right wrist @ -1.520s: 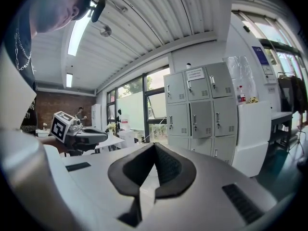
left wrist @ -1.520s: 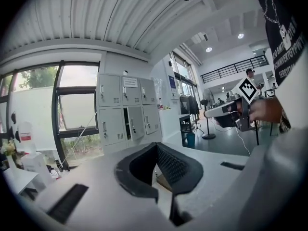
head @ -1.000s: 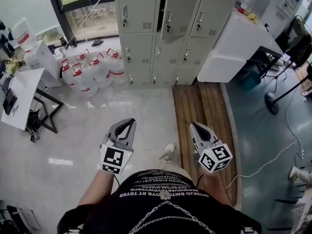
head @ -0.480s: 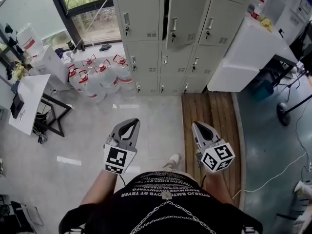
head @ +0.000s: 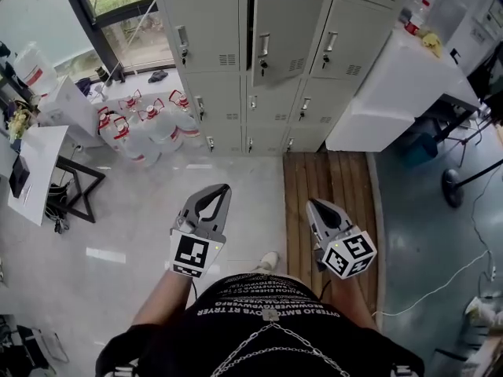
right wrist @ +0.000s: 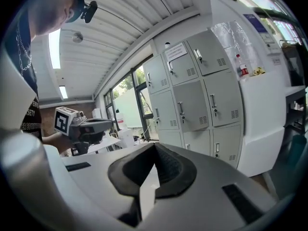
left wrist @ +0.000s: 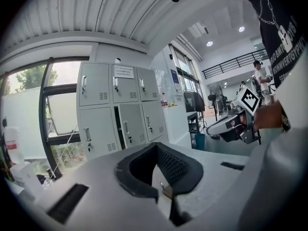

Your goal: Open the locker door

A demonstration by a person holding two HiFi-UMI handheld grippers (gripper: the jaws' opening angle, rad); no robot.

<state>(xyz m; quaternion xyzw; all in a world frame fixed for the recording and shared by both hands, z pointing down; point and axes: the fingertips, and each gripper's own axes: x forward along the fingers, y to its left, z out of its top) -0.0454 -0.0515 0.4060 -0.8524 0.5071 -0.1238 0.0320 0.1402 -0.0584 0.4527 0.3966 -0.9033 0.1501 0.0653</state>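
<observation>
A bank of grey lockers (head: pixel 228 61) stands against the far wall. One middle locker door (head: pixel 284 26) hangs partly ajar, with a dark gap at its left edge; the same door (left wrist: pixel 126 124) shows in the left gripper view. My left gripper (head: pixel 222 188) and right gripper (head: pixel 313 203) are held at waist height, well short of the lockers. Both are shut with nothing between the jaws. In the left gripper view the left gripper (left wrist: pixel 156 146) points at the lockers with the right gripper (left wrist: pixel 231 126) beside it. In the right gripper view the right gripper (right wrist: pixel 155 146) also faces the lockers (right wrist: pixel 202 95).
Several water bottles (head: pixel 145 124) crowd the floor left of the lockers, under a window (head: pixel 134 22). A white counter (head: pixel 397 73) stands to their right. A wooden floor strip (head: pixel 330 179) runs toward the lockers. A white desk (head: pixel 31 167) is at the left, and a cable (head: pixel 440 273) lies at the right.
The head view has shifted a little, so the lockers sit slightly lower and more to the left. Both grippers stay shut and in about the same place before the body.
</observation>
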